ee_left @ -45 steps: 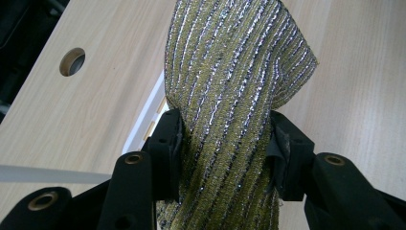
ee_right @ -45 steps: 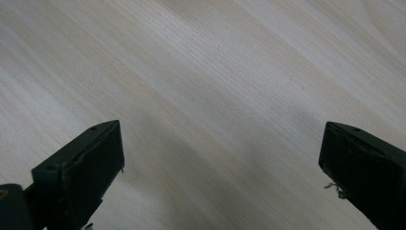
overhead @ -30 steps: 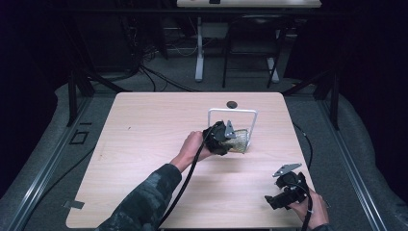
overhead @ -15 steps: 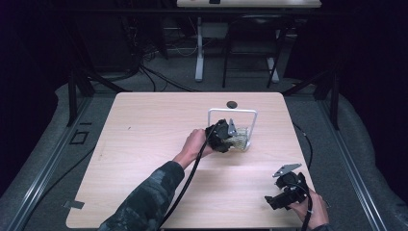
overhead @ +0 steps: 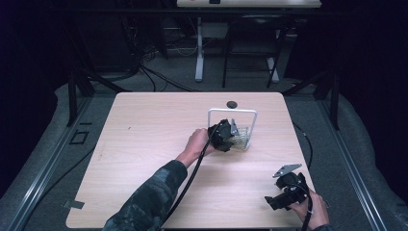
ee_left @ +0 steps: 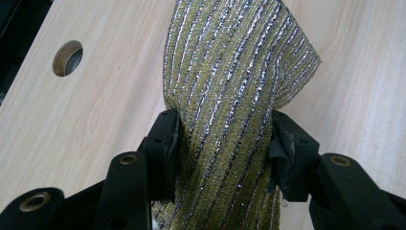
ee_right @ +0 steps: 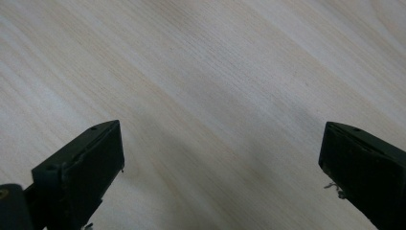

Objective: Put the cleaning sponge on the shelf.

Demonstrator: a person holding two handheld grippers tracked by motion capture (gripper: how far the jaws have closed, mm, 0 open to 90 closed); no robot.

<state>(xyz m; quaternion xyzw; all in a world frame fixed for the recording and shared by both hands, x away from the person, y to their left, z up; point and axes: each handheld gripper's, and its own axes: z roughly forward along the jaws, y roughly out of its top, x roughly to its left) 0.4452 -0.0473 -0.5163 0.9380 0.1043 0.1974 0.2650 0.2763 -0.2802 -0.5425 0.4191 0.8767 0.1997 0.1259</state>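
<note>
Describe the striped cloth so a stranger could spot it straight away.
Start at the wooden table and find the white wire rack toward its far right side. The cloth hangs at that rack, pinched between the left gripper jaws. It is olive-green with glittery silver stripes, the one soft thing there.

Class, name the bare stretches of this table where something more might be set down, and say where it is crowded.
Bare: the table's whole left half, beside the sleeve; also the strip between left gripper and right gripper. Crowded: the white frame with the striped cloth.
</note>
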